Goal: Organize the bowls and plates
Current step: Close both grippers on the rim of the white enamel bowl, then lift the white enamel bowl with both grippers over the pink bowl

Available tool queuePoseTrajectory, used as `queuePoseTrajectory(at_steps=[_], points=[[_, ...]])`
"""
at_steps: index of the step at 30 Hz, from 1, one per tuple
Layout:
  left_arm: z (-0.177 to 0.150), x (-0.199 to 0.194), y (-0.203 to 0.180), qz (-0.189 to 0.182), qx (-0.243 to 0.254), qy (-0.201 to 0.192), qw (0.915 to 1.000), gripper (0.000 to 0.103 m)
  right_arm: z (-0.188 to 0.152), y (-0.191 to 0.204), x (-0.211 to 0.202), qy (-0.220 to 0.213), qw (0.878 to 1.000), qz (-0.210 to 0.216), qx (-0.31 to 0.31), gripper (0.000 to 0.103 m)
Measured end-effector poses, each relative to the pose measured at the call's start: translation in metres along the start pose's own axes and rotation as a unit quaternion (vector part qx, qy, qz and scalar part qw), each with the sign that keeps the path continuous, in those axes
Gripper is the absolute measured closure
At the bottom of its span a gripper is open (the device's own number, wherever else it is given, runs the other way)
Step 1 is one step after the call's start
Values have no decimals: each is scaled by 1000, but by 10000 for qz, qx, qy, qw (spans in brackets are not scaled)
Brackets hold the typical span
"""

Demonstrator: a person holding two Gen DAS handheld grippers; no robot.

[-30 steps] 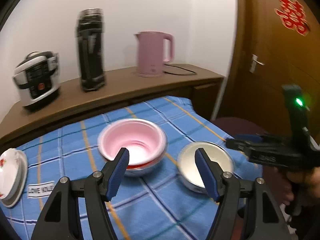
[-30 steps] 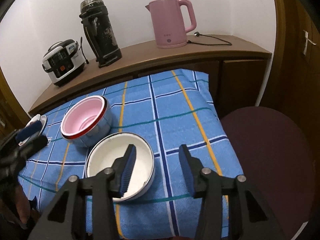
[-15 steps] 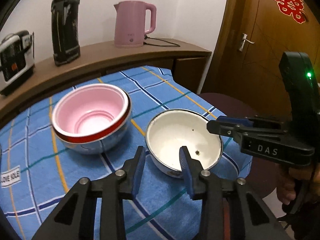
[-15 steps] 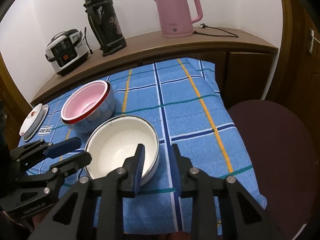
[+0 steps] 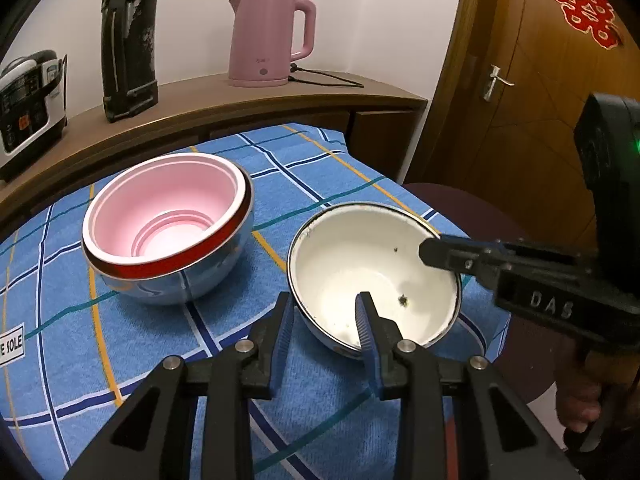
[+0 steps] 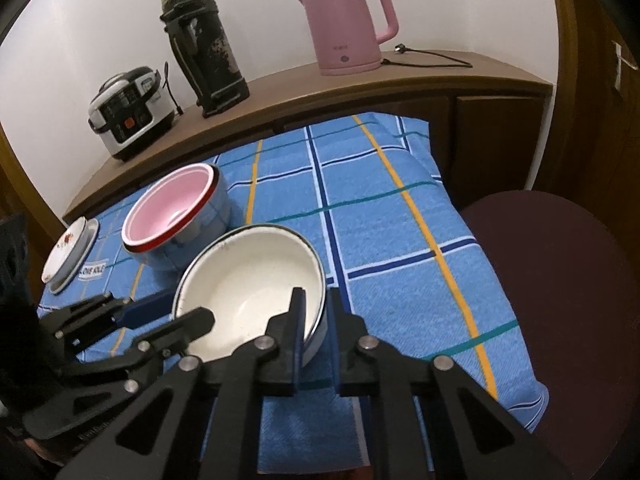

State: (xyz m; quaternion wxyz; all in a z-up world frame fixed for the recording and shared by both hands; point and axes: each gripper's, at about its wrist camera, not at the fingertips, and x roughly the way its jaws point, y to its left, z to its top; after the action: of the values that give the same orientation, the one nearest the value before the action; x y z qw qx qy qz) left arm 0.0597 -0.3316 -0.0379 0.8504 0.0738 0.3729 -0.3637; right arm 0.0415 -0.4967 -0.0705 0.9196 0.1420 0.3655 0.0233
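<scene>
A white enamel bowl (image 5: 360, 264) (image 6: 248, 280) sits near the front of the blue checked cloth. My left gripper (image 5: 325, 322) straddles its left rim, one finger inside, one outside, with a gap still showing. My right gripper (image 6: 316, 320) is closed on the bowl's right rim, one finger inside, one outside; it also shows in the left wrist view (image 5: 440, 250). A pink bowl nested in a steel bowl with a red band (image 5: 168, 224) (image 6: 176, 216) stands behind and left. A small flowered plate stack (image 6: 68, 252) lies at the far left.
A wooden shelf (image 6: 360, 88) behind the table carries a pink kettle (image 6: 344, 24), a black thermos (image 6: 204, 48) and a rice cooker (image 6: 128, 112). A dark red chair seat (image 6: 560, 280) is to the right. A wooden door (image 5: 540, 100) is at the far right.
Both grippers moved in on the white bowl. The right gripper narrowed and closed over its right rim. The left gripper narrowed from wide open and now straddles the left rim.
</scene>
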Motion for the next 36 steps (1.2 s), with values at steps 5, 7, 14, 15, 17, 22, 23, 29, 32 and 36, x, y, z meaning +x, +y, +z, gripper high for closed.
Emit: queuePoseTrajectory(at_steps=[5,7,14,15,17,22,23,29,32,36], points=[[2,-5,4,-46,-100,-34,9999,69,4,7,-8,-85,9999,-5,-97,92],[5,-10,6,-71,-143,-102,9998,69,6,10,-11,-108,9998,8,-139,92],[18,-37,13,-51,-242,-433,9988,69,16,25,-25,-226,9992,205,-239,92],[19,-39,14,-38,-245,-466,9986,69,18,28,-27,-260,9990,215,-278,92],[24,-44,18,17,-250,-543,9982,69,23,35,-30,-333,9986,229,-345,92],[35,-52,27,148,-255,-678,9973,69,40,50,-35,-521,9971,307,-469,92],[37,-53,30,166,-255,-703,9971,69,42,53,-35,-537,9969,321,-486,92],[52,-67,48,335,-233,-936,9948,69,58,72,-32,-611,9951,457,-625,92],[59,-72,57,424,-218,-1007,9938,69,66,80,-27,-603,9946,500,-685,92],[65,-74,68,513,-181,-1028,9932,69,74,89,-20,-569,9943,553,-711,92]])
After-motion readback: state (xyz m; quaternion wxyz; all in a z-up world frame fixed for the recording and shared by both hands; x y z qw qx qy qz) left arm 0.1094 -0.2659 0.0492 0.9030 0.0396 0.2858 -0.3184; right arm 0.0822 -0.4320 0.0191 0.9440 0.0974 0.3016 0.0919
